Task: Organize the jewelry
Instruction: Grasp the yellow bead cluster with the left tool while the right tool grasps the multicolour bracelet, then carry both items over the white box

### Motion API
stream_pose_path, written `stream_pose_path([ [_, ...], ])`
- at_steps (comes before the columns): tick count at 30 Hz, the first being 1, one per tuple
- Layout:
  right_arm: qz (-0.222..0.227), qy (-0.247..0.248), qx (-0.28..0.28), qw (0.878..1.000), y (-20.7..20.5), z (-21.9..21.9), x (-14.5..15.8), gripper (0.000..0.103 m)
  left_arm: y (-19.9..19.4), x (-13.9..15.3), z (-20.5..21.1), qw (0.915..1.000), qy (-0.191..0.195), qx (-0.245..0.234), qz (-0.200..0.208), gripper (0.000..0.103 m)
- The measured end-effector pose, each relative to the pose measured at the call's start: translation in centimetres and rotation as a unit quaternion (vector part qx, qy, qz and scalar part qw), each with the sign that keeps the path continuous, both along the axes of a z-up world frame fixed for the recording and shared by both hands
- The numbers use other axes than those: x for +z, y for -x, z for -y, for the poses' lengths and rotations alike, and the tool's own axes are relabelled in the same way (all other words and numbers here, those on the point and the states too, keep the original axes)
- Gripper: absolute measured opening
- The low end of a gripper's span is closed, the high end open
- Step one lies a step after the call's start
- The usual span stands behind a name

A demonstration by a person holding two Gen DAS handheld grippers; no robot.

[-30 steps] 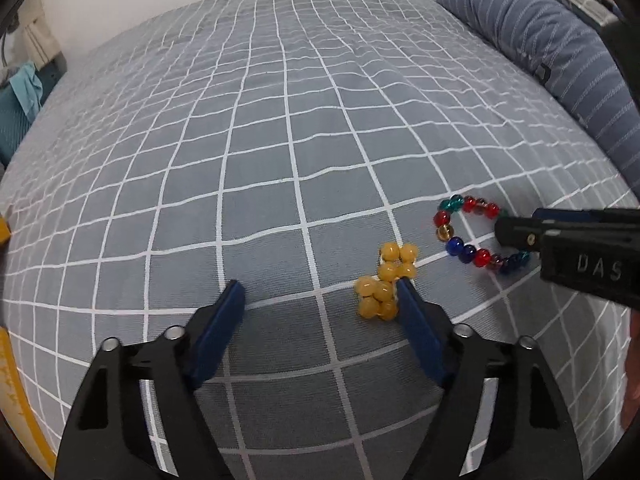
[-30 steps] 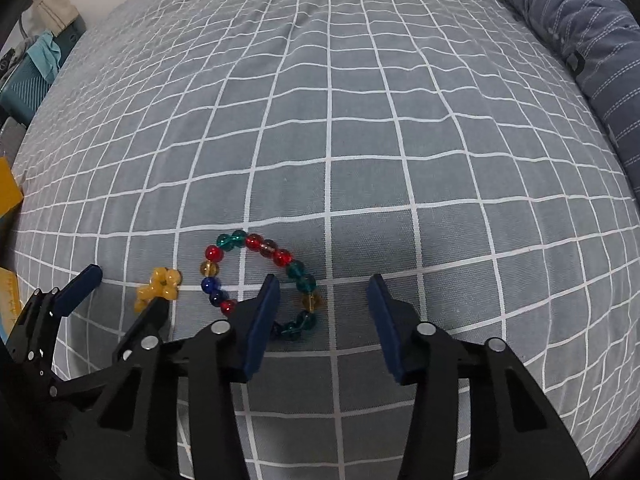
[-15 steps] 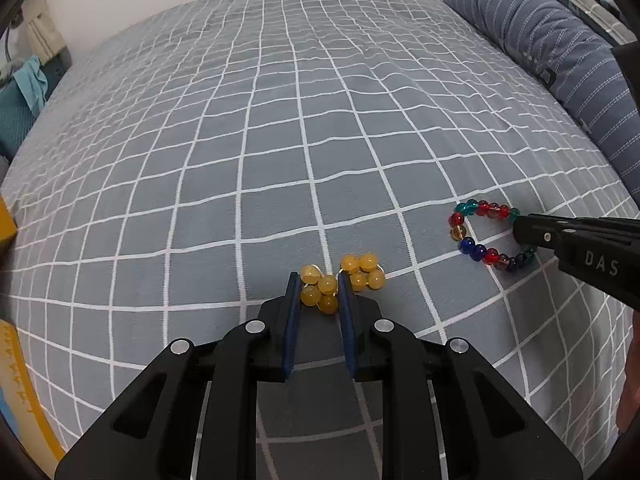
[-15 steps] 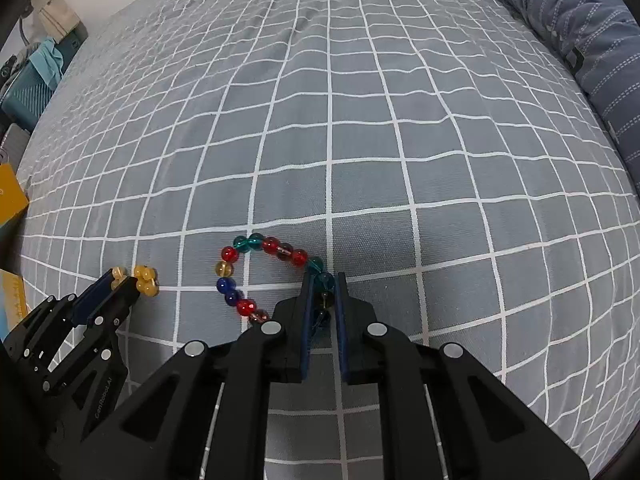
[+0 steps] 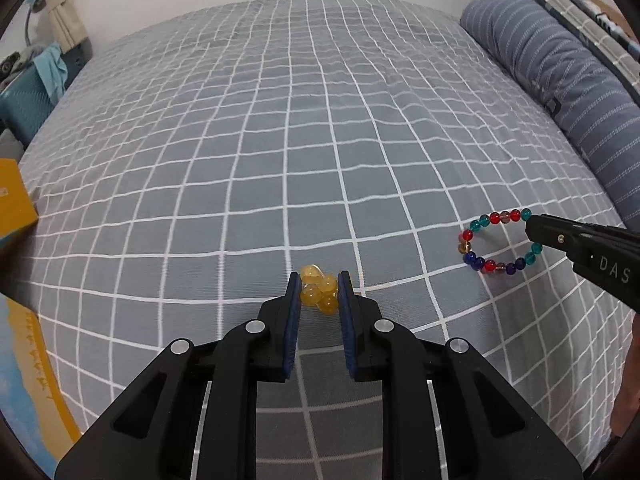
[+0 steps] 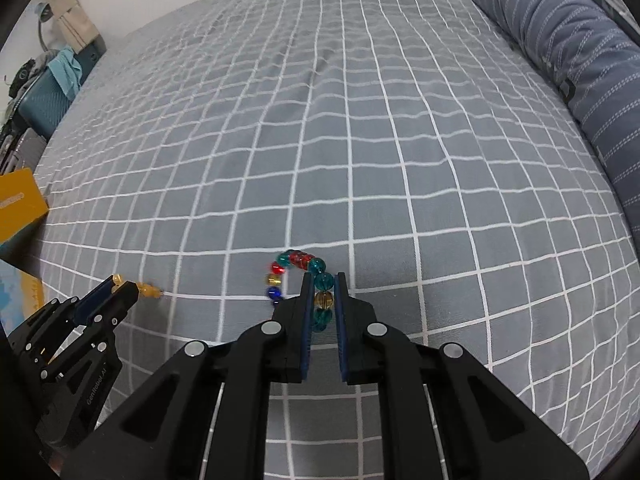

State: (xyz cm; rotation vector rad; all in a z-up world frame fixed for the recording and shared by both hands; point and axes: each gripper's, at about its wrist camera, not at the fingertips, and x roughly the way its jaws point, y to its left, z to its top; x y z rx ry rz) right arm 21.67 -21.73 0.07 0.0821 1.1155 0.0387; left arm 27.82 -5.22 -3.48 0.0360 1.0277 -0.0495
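**Both grippers clamped on beaded bracelets over the checked bedspread**

The left gripper (image 5: 319, 292) has its blue-padded jaws nearly together, pressed on a bunched yellow bead bracelet (image 5: 318, 291); most beads sit between the pads, one poking out beyond the tips. The right gripper (image 6: 321, 294) is closed on a multicoloured bead bracelet (image 6: 298, 276): a teal, an amber and another teal bead lie between its pads, while the red, yellow and blue beads loop out to the left of the jaws.

Seen from the left wrist, the right gripper's side reads "DAS", and the whole coloured loop shows, hanging from that gripper's tip over the grey bedspread (image 5: 280, 140). From the right wrist, the left gripper's side reads "GenRobot.AI", and only a few yellow beads peek past its tips.

Far beyond the jaws to the right lies a striped blue bolster (image 6: 580, 60). Left of the jaws is a yellow box (image 5: 14, 200); its lettering is too small to read.
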Motion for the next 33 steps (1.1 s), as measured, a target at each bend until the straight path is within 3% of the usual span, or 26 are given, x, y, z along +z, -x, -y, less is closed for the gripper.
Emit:
stream_pose_path([
  [8,0.050,0.019,0.012,0.998,2.2,-2.0,3.3,0.009,1.8,3.2,-1.2,0.9996,0.003,0.020,0.018,0.018],
  [15,0.090,0.008,0.026,0.996,5.2,-3.1,5.8,0.009,4.8,5.6,-2.5,0.9988,0.021,0.020,0.040,0.018],
  [33,0.130,0.002,0.077,0.988,10.7,-9.3,6.9,0.009,11.0,7.2,-7.1,0.9968,0.025,0.048,0.058,0.018],
])
